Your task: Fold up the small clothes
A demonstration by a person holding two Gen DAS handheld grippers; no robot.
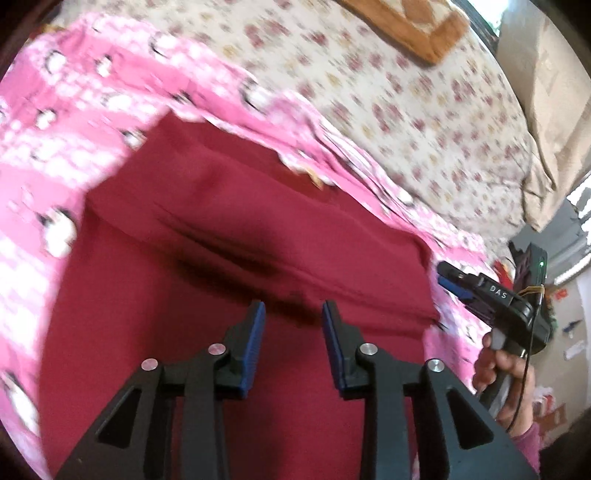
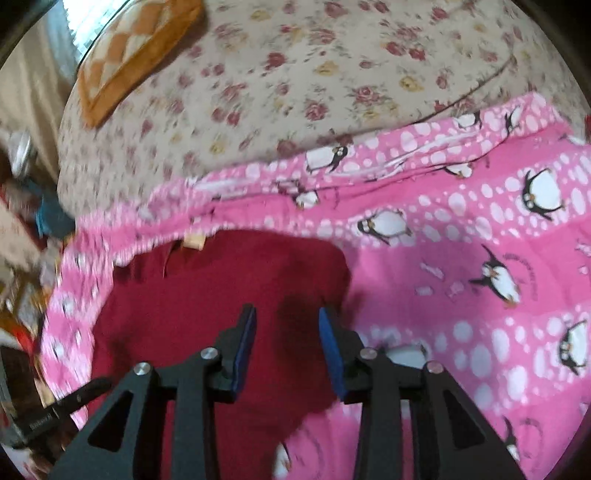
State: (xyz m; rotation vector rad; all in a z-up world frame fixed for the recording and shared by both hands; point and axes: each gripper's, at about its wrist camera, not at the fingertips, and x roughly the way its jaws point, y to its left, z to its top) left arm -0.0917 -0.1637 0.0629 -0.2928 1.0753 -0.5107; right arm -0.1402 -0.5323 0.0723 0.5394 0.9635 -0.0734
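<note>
Motion smear everywhere on the left side

Maroon garment (image 1: pixel 236 258) runs off the bottom edge; penguin blanket (image 1: pixel 55 122) blurs badly; orange cushion (image 1: pixel 424 26) cut by the top.

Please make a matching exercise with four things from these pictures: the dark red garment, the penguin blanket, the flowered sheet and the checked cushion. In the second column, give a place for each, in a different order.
Things:
1. dark red garment
2. penguin blanket
3. flowered sheet
4. checked cushion

Places:
A. at the far corner, on the flowered cloth
B. directly under both grippers
C. spread beneath the red cloth
D. beyond the pink cloth's far edge

Pairs: 1-B, 2-C, 3-D, 4-A
</note>
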